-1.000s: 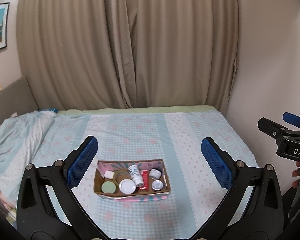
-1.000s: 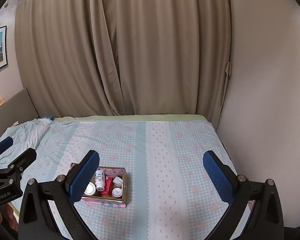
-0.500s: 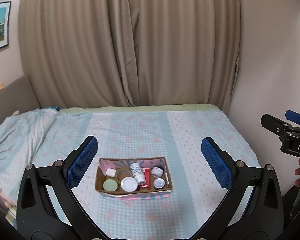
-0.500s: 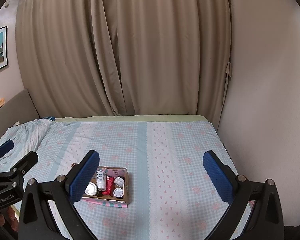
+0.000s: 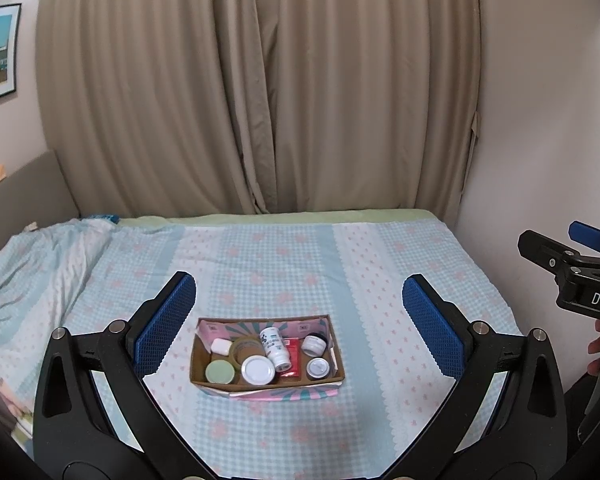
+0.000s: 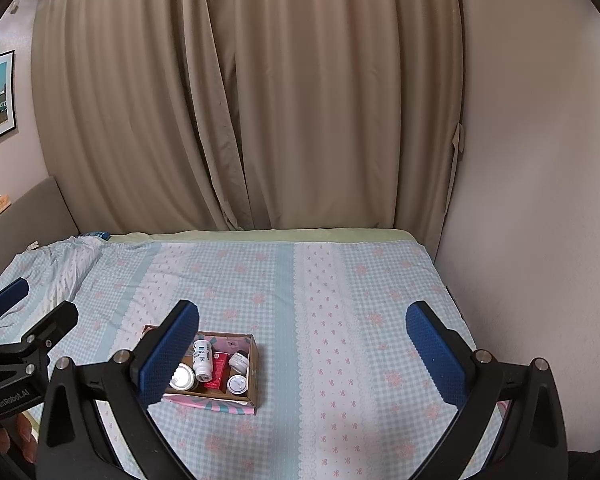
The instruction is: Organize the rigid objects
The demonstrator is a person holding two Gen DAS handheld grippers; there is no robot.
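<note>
Grippers spread above a packed box

Both of my grippers hang over the bed with their blue pads wide apart and nothing between them. My left gripper (image 5: 299, 320) frames the cardboard box (image 5: 266, 390), which sits on the checked bedspread (image 5: 380, 264) straight ahead of it. From my right gripper (image 6: 302, 350) the same box lies low and to the left, partly hidden behind my left-side finger. Inside the box I see a white bottle (image 5: 275, 348) leaning over a red packet (image 5: 293, 360), a white-lidded jar (image 5: 257, 370) beside a green-lidded jar (image 5: 220, 372), a brown round tin (image 5: 247, 349), a small white block (image 5: 221, 346) and two little jars (image 5: 315, 356) at the right end. Beige curtains (image 5: 260, 100) close off the far side of the bed.
</note>
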